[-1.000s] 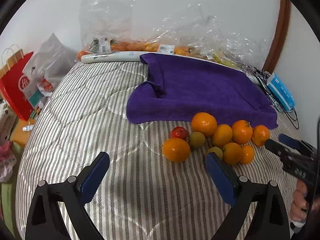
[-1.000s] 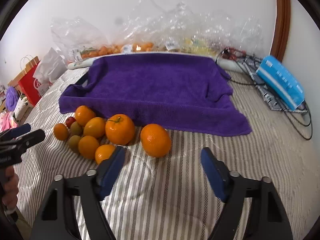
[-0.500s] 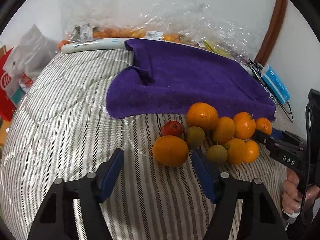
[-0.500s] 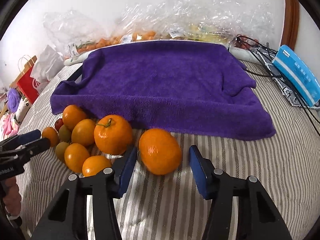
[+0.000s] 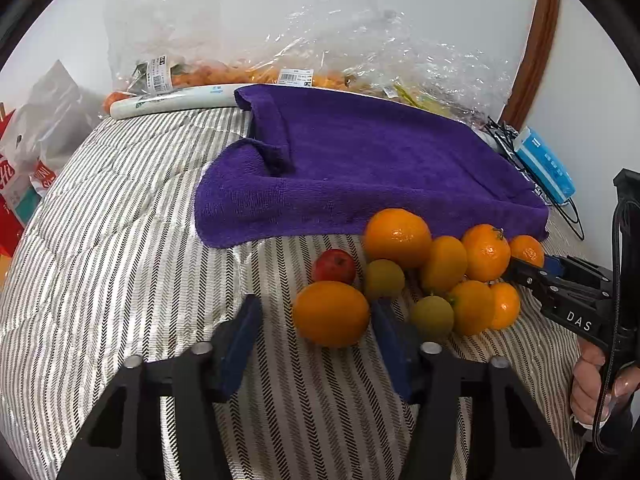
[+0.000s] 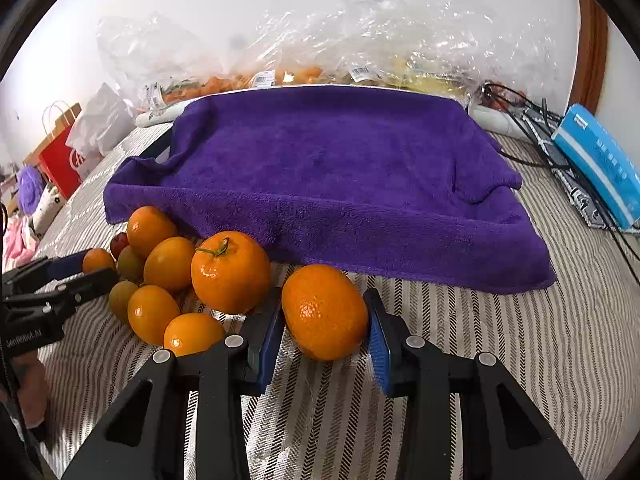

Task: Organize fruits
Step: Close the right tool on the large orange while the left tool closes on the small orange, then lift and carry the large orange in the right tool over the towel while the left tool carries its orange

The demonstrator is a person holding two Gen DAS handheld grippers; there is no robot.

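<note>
A: Step now, I'd say: each gripper taking an orange off the ends of the pile. Right gripper (image 6: 325, 330), low centre of its view, fingers closing w/ an orange (image 6: 324, 312) between the pads, both blue pads on or all but on the skin.

B: Left?

A: Left gripper (image 5: 316, 330), bottom centre of its view, also closing; its orange (image 5: 331, 313) sits between the fingers. The pad at frame right looks on it, the one at frame left apart, so no grip yet.

B: Tips?

A: Squeeze gently, skin's soft. Lift straight up so neighbours don't roll. The towel (image 6: 328, 168), upper middle, is prob. the drop spot.

B: Fruit look?

A: Both oranges oval, glossy, dimpled. The pile (image 5: 436, 268) sits on the striped bed (image 5: 120, 240) just in front of the towel's edge: oranges, two greenish fruit, one small red one.
</note>
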